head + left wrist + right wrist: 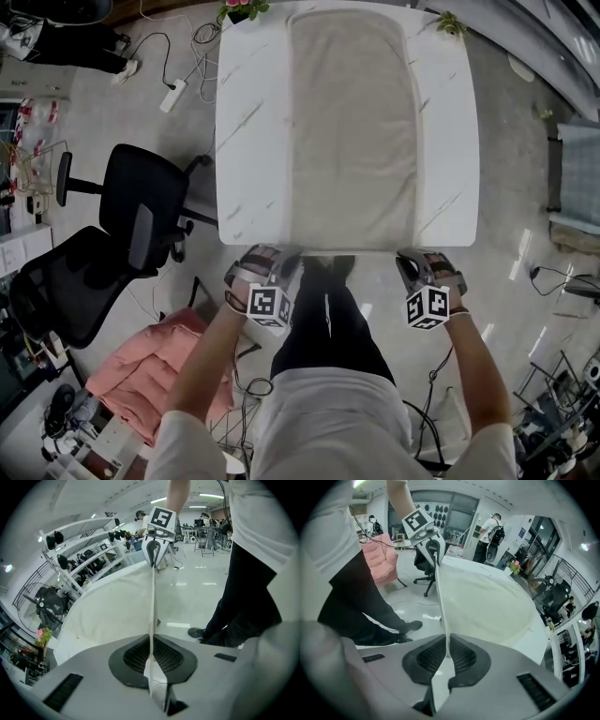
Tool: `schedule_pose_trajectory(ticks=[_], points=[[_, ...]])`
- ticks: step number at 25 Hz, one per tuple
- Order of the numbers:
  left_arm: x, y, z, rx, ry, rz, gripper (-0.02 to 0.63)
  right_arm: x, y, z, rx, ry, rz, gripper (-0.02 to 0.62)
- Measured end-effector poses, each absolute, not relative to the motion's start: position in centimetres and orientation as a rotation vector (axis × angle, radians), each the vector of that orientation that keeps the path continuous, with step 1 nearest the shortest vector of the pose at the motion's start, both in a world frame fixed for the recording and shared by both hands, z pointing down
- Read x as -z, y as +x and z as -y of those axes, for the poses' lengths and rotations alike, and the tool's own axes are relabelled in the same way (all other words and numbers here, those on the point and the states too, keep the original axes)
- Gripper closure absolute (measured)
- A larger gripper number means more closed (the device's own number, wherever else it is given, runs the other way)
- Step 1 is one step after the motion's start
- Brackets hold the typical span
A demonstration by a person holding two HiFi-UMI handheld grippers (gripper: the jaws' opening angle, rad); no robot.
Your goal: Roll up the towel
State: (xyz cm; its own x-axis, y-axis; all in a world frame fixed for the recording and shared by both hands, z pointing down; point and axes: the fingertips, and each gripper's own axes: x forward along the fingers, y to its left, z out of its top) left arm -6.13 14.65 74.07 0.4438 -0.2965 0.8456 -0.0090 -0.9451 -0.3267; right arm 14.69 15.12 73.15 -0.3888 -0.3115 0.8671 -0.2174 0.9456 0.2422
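Left gripper (pixel 281 261), lower centre-left of the head view, jaws closed on the near edge of the towel (pixel 352 131), which lies flat along the white table (pixel 448 141). Right gripper (pixel 413 262), lower centre-right, pinches the same edge. Risk: the thin hem could slip free, or unequal hand travel could skew the roll.

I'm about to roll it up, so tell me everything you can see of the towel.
The towel is a beige rectangle of soft-looking cloth, spread flat lengthwise down the middle of the white table. Its near edge lies at the table's near edge, where the left claw and right claw are each shut on a corner.
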Motion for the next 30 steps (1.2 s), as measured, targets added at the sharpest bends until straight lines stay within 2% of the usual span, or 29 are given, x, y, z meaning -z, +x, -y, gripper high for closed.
schedule_pose_trajectory(ticks=[8, 17, 28, 30], points=[[-72.0, -6.3, -16.5, 1.539, -2.566, -0.205, 0.566, -71.3, 14.7, -17.0, -0.026, 0.353, 2.031, 0.561], [-72.3, -6.3, -13.0, 1.623, -2.801, -0.231, 0.563, -71.8, 15.0, -12.6, -0.194, 0.401, 2.034, 0.563], [-73.9, -6.2, -8.5, 1.693, -2.845, -0.367, 0.563, -73.1, 15.8, -8.4, -0.194, 0.522, 2.010, 0.563], [-74.4, -6.3, -7.5, 1.705, -2.818, -0.438, 0.537, -73.5, 16.1, -7.7, -0.187, 0.571, 1.990, 0.547]])
